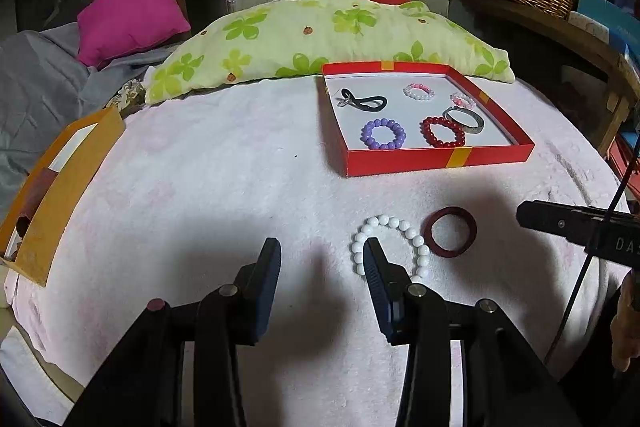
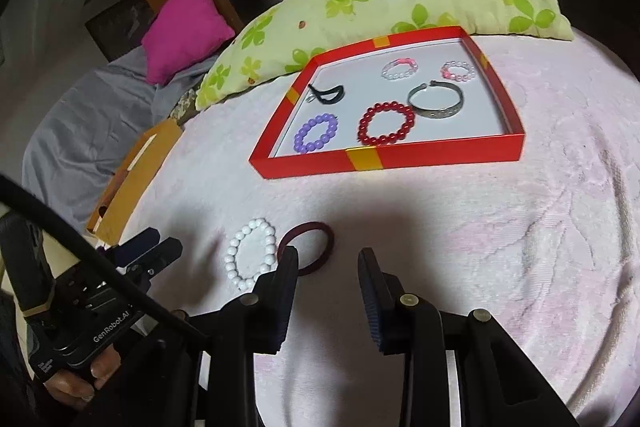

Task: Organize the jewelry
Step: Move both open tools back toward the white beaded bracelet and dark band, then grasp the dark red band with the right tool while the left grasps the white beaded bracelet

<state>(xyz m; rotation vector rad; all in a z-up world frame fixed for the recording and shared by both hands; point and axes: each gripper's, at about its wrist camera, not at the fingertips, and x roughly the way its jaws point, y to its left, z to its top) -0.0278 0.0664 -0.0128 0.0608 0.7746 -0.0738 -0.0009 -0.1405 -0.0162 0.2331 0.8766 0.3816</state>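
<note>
Surface: pink towel (image 1: 200,167)
Tray (image 1: 436,159): red, holds six pieces
White beads (image 1: 390,223): near left gripper (image 1: 322,255), jaws apart, empty
Maroon ring (image 2: 320,227): at right gripper (image 2: 328,259), jaws apart, empty

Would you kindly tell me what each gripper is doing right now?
Left gripper: open, holding nothing.
Right gripper: open, holding nothing.

Both wrist views look down, close, sharing the red tray (image 1: 436,159).
</note>
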